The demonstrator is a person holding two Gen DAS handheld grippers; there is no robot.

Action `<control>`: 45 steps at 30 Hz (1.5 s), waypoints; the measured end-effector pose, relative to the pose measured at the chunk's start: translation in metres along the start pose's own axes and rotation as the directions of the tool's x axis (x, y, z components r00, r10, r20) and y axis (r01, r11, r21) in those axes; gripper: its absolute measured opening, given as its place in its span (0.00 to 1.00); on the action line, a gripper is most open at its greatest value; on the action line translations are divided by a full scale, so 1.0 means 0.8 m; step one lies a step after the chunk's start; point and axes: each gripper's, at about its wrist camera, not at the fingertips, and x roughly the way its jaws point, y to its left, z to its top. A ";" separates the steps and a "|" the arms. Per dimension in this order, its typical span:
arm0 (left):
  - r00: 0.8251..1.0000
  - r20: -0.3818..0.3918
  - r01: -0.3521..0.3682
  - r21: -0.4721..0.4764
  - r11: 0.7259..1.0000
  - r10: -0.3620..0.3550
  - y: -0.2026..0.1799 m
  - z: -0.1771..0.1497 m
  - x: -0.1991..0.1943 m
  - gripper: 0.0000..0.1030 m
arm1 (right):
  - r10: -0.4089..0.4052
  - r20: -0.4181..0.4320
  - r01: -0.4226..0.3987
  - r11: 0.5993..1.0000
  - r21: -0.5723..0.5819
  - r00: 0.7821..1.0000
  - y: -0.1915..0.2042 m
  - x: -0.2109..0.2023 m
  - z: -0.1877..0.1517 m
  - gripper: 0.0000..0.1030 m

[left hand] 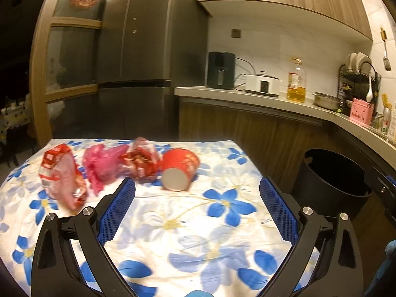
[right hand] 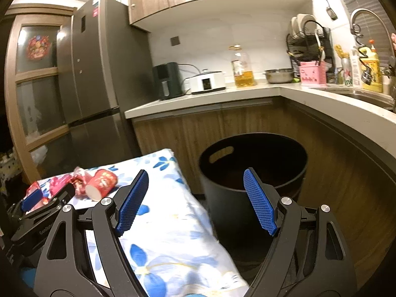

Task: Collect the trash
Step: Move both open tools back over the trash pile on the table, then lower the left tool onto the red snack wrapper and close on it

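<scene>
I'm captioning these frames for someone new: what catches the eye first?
The red trash strung across the far side of the blue-flowered tablecloth: a tipped red paper cup, crumpled red wrappers, a pink plastic bag. Right of the table stands a black bin on the floor. Both claws, left claw and right claw, gape open, holding nothing.

My left tongs (right hand: 33, 201) hide part of the wrappers (right hand: 76, 183); print on the cup (left hand: 179, 169) too blurred to read.
</scene>
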 end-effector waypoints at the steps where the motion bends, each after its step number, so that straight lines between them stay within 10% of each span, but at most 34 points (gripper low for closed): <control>1: 1.000 0.002 -0.011 -0.006 1.000 0.011 0.006 0.000 -0.001 0.93 | 0.000 0.000 0.000 1.000 0.000 1.000 0.000 0.000 0.000 0.76; 25: 0.941 -0.022 -0.338 -0.091 0.937 0.337 0.195 0.002 0.030 0.91 | 0.184 -0.115 -0.193 0.978 -0.075 0.976 0.154 0.064 -0.044 0.76; 32: 0.943 -0.065 -0.332 -0.090 0.939 0.327 0.213 0.008 0.058 0.73 | 0.196 -0.124 -0.213 0.967 -0.142 0.973 0.198 0.090 -0.048 0.76; 39: 0.951 -0.166 -0.285 -0.156 0.946 0.259 0.239 -0.003 0.077 0.21 | 0.192 -0.140 -0.216 0.959 -0.184 0.971 0.224 0.122 -0.049 0.76; 45: 0.965 -0.120 -0.253 -0.202 0.946 0.232 0.247 -0.003 0.052 0.06 | 0.194 -0.146 -0.220 0.956 -0.192 0.970 0.238 0.144 -0.049 0.76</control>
